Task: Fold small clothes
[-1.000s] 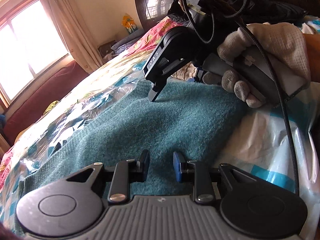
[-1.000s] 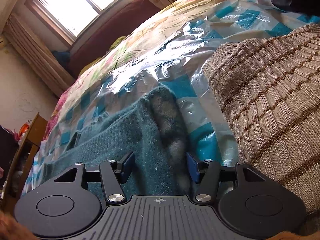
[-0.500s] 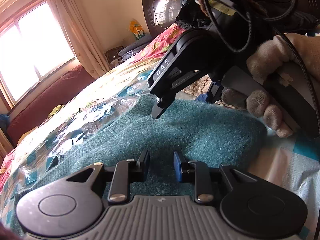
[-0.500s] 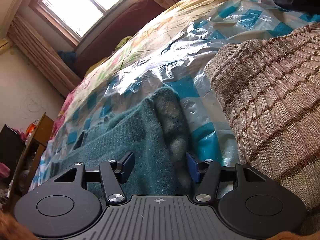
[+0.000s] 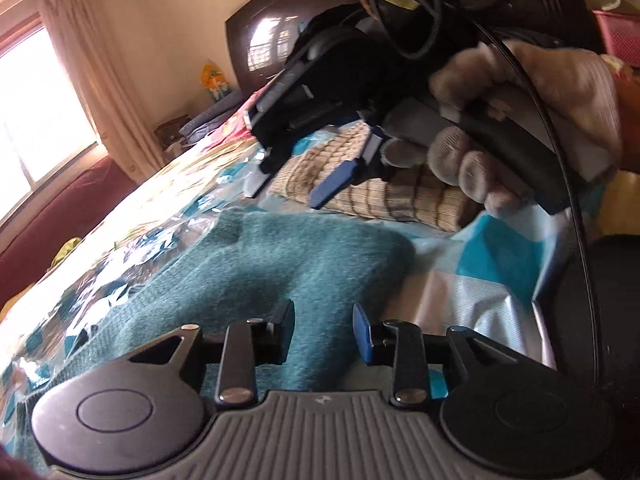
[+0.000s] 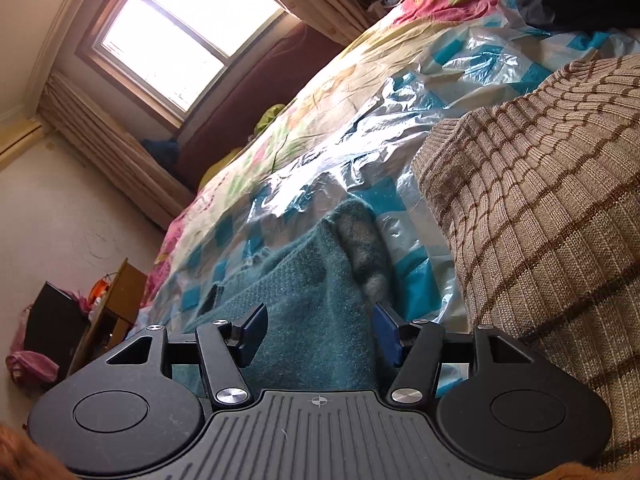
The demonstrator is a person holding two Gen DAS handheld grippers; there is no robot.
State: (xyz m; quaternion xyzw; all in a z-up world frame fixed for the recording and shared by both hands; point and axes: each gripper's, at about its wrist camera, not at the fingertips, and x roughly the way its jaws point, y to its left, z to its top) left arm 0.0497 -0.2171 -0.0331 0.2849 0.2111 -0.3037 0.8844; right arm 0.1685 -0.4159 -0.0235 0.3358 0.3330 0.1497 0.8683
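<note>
Teal sweater [image 5: 280, 264] lies folded at frame centre; right gripper [image 5: 294, 184] lifted away, spread; left gripper [image 5: 322, 330] now spread too, fold released.

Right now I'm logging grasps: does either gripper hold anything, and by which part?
Nothing is held. The left gripper and right gripper are both open, with the teal sweater lying loose between their fingers.

The teal sweater [image 5: 280, 264] on the bed is seen close and low from both wrist cameras, each faced toward the window [image 6: 176, 36].
</note>
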